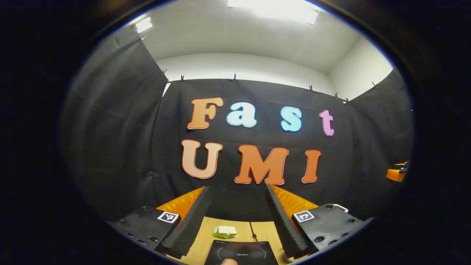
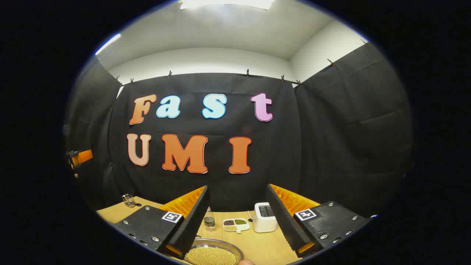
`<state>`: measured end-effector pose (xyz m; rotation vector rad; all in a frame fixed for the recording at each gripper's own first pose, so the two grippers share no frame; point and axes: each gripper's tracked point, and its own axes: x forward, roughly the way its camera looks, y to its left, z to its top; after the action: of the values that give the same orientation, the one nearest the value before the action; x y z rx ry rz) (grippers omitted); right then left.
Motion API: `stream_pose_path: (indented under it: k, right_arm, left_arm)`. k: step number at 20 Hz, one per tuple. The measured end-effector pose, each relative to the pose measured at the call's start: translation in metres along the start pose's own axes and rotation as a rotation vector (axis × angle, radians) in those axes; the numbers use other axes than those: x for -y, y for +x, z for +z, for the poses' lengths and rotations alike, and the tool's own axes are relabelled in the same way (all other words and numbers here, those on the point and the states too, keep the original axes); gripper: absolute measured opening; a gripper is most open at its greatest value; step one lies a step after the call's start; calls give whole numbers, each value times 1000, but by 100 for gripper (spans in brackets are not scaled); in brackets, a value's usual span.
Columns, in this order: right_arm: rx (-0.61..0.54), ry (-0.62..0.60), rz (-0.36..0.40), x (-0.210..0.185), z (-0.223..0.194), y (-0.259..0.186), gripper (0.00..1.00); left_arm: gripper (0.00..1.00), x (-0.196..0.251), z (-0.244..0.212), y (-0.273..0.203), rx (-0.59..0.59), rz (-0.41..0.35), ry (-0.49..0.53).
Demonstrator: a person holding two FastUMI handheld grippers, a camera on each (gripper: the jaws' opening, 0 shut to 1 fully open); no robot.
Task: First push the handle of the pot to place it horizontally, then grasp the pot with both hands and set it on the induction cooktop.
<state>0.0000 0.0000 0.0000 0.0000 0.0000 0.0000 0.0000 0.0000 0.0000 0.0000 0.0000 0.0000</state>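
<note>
Black glass induction cooktop [image 1: 241,253] lies flat; both grippers' jaws gape apart.

Wooden table [image 2: 265,244] bears cooktop [image 1: 241,253], perhaps beans [image 2: 211,256].

Induction cooktop [image 1: 241,252], left gripper view: near edge cut by pic's bottom; sides partly hidden behind the fingers [image 1: 191,221]. Pale rounded bit [image 1: 229,261] at cooktop's near edge: mostly cut off, can't tell what it is. Small green-and-white item [image 1: 225,231] just beyond cooktop: too small to identify. Cord [image 1: 253,231] beyond cooktop: far end lost against the wall. Orange obj. [image 1: 396,173] far right of cooktop: cut by view's rim.

Right gripper view: metal bowl of beans [image 2: 213,254] cut by bottom edge, left rim behind a finger. White appliance [image 2: 263,218], right side hidden by the other finger. Orange obj. [image 2: 81,157] at left rim: partly cut.
</note>
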Motion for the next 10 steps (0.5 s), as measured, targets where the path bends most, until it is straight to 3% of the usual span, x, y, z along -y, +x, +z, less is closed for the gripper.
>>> stream_pose_path:
  k: [3, 4, 5, 10]
  right_arm:
    - [10, -4, 2, -1, 4, -2, 95]
    - [10, -3, 5, -2, 5, -3, 100]
    - [9, -4, 9, -3, 5, -4, 95]
    - [8, -10, 14, -5, 6, -6, 95]
  left_arm:
    - [98, -1, 7, -4, 11, 4, 13]
    - [97, 1, 7, -6, 11, -1, 12]
    - [96, 2, 9, -7, 9, -7, 10]
    - [97, 3, 15, -12, 13, -18, 12]
